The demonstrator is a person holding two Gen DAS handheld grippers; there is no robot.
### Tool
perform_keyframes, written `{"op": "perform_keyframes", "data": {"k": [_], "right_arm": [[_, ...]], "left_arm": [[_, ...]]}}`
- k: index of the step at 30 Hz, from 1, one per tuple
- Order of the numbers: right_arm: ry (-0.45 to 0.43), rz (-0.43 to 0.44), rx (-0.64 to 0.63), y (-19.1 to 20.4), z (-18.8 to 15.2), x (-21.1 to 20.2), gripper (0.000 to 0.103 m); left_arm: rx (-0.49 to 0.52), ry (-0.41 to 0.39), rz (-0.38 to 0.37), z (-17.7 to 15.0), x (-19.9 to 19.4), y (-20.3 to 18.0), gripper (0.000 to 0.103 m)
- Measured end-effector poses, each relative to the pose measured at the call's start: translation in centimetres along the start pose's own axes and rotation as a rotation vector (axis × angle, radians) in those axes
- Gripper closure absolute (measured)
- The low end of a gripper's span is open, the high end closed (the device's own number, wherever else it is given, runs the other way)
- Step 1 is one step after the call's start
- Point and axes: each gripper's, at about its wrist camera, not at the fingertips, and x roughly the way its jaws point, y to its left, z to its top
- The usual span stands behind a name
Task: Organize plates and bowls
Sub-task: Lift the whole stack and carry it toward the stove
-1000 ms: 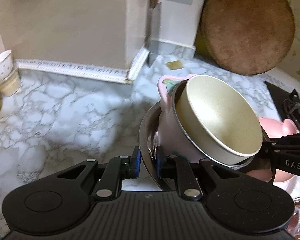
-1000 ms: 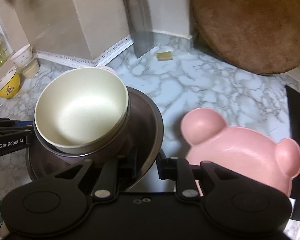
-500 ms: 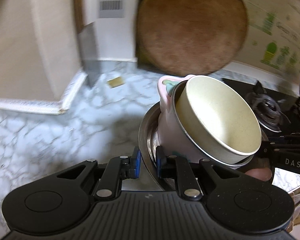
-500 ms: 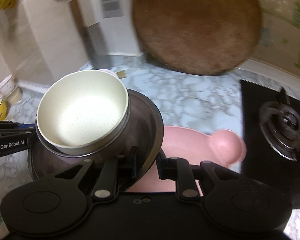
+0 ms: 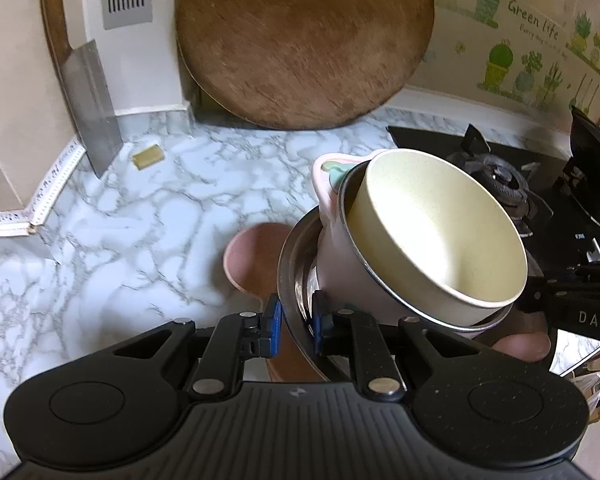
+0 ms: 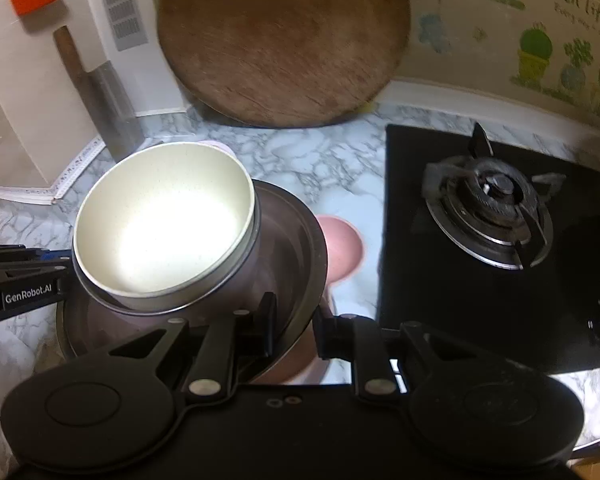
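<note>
A steel basin point(image 5: 296, 276) point(image 6: 296, 240) carries a pink bowl point(image 5: 332, 256) with a cream bowl point(image 5: 432, 232) point(image 6: 160, 224) nested in it. My left gripper point(image 5: 297, 322) is shut on the basin's left rim. My right gripper point(image 6: 294, 320) is shut on its right rim. The stack is held above the marble counter, over a pink bear-shaped plate point(image 5: 248, 256) point(image 6: 342, 248) that lies mostly hidden beneath it.
A round wooden board point(image 5: 304, 40) leans on the back wall. A cleaver point(image 5: 88, 100) stands at the left corner. A black gas hob point(image 6: 496, 240) lies to the right. A small yellow scrap point(image 5: 148, 156) is on the counter.
Both grippers have carried the basin with its bowls to the right. It now hangs over the pink bear plate, closer to the hob. The grips are unchanged.
</note>
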Motion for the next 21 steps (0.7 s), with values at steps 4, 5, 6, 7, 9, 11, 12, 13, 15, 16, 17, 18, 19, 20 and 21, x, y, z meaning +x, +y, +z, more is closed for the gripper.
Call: {"op": "perform_keyframes", "data": {"k": [4,5,6,7,9,11,12,13,15,16,17,18,19,20,21], "right_arm": [[0.000,-0.005,-0.005,-0.4,-0.2,0.5,0.083],[0.002,-0.004,-0.007,-0.5,-0.3,0.6,0.083],[0.003,-0.003,-0.008,-0.6,-0.3,0.8,0.083],[0.005,-0.003,-0.012,-0.6,-0.4,1.0,0.083],[0.008,-0.003,-0.017,-0.7,-0.5,1.4,0.083],[0.012,-0.003,-0.019,-0.7,-0.6,1.8,0.083],[0.014,-0.003,-0.022,-0.7,-0.6,2.0,0.083],[0.017,-0.002,-0.022,-0.6,-0.7,2.1,0.083],[0.023,0.002,-0.024,-0.7,-0.8,2.3,0.083],[0.027,0.003,-0.024,-0.7,-0.9,2.5,0.083],[0.030,0.003,-0.024,-0.7,-0.9,2.6,0.083],[0.032,0.003,-0.025,-0.7,-1.0,2.8,0.083],[0.033,0.003,-0.026,-0.7,-1.0,2.9,0.083],[0.031,0.002,-0.027,-0.7,-1.1,2.9,0.083],[0.030,0.001,-0.029,-0.7,-1.1,2.9,0.083]], "left_arm": [[-0.005,0.007,-0.002,-0.4,0.7,-0.2,0.089],[-0.001,0.001,0.000,-0.5,0.9,-0.2,0.089],[0.002,-0.003,0.004,-0.6,1.0,-0.2,0.089],[0.003,-0.005,0.008,-0.6,1.1,-0.3,0.089],[0.004,-0.006,0.014,-0.7,1.5,-0.3,0.089],[0.000,-0.004,0.017,-0.8,1.7,-0.2,0.089],[0.000,-0.002,0.019,-0.9,1.8,-0.2,0.089],[0.000,-0.001,0.020,-1.0,1.9,-0.2,0.089],[-0.002,0.000,0.020,-1.2,2.2,-0.1,0.089],[-0.004,0.000,0.021,-1.3,2.3,-0.1,0.089],[-0.007,0.000,0.020,-1.4,2.3,-0.1,0.089],[-0.009,-0.002,0.019,-1.5,2.4,-0.1,0.089],[-0.008,-0.007,0.019,-1.5,2.4,-0.1,0.089],[-0.004,-0.013,0.020,-1.5,2.4,-0.1,0.089],[-0.004,-0.018,0.020,-1.5,2.5,-0.2,0.089]]}}
